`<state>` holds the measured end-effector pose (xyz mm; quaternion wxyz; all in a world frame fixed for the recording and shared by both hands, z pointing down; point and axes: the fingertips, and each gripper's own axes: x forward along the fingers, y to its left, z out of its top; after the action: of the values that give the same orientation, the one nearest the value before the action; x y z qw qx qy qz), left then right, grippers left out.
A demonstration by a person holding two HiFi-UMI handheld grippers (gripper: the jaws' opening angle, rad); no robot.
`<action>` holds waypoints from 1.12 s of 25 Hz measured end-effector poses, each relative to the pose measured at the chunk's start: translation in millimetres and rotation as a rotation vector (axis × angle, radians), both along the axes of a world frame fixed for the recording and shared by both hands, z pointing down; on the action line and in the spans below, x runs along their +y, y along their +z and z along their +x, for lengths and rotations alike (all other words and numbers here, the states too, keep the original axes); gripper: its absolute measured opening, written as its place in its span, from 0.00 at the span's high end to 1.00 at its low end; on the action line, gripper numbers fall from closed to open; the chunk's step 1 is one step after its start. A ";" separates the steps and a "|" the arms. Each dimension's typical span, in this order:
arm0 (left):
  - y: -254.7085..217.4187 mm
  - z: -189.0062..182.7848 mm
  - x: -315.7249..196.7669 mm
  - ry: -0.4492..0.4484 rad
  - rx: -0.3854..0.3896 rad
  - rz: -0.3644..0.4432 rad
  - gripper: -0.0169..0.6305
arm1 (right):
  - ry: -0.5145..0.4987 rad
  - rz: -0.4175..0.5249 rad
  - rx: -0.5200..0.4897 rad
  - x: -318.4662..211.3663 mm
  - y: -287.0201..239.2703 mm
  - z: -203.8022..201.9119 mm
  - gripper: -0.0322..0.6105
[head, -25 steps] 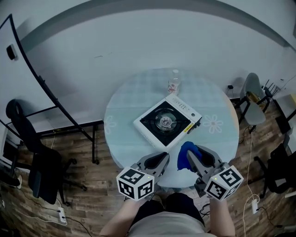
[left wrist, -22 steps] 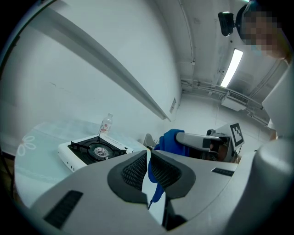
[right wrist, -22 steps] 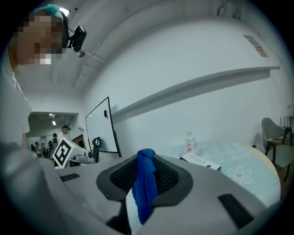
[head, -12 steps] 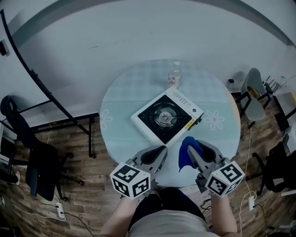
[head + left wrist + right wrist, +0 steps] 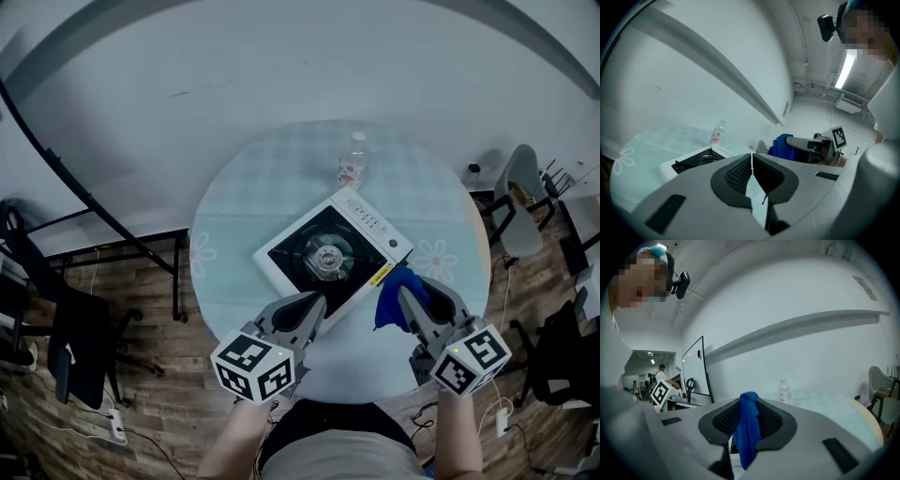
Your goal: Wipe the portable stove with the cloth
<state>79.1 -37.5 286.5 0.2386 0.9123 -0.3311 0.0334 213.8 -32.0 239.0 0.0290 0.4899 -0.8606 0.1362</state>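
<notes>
The white portable stove (image 5: 330, 249) with a black top and round burner sits turned at an angle in the middle of the round table (image 5: 248, 202); it also shows low in the left gripper view as the stove (image 5: 693, 162). My right gripper (image 5: 405, 298) is shut on a blue cloth (image 5: 395, 293), just right of the stove's near corner, and the cloth (image 5: 748, 428) hangs between its pads. My left gripper (image 5: 307, 305) is shut and holds nothing, at the stove's near edge.
A clear plastic bottle (image 5: 352, 161) stands behind the stove on the table's far side. A whiteboard stand (image 5: 112, 225) and a dark chair (image 5: 66, 328) are on the left, a grey chair (image 5: 521, 202) on the right. Wooden floor surrounds the table.
Both grippers have moved forward toward the stove; the right one carried the blue cloth up to the stove's near right corner. The view has shifted closer to the table.
</notes>
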 end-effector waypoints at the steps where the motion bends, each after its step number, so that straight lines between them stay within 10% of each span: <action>1: 0.5 2.4 -6.8 -0.005 -0.004 -0.001 0.93 | 0.002 0.001 -0.001 -7.0 -0.5 4.3 0.80; 28: 17.1 28.0 -125.8 -0.137 -0.086 -0.032 0.93 | -0.085 0.034 0.127 -172.8 -2.8 58.1 0.80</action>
<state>107.1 -163.3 303.6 0.2406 0.8812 -0.4023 0.0616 271.8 -204.8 236.3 0.0812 0.4612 -0.8791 0.0888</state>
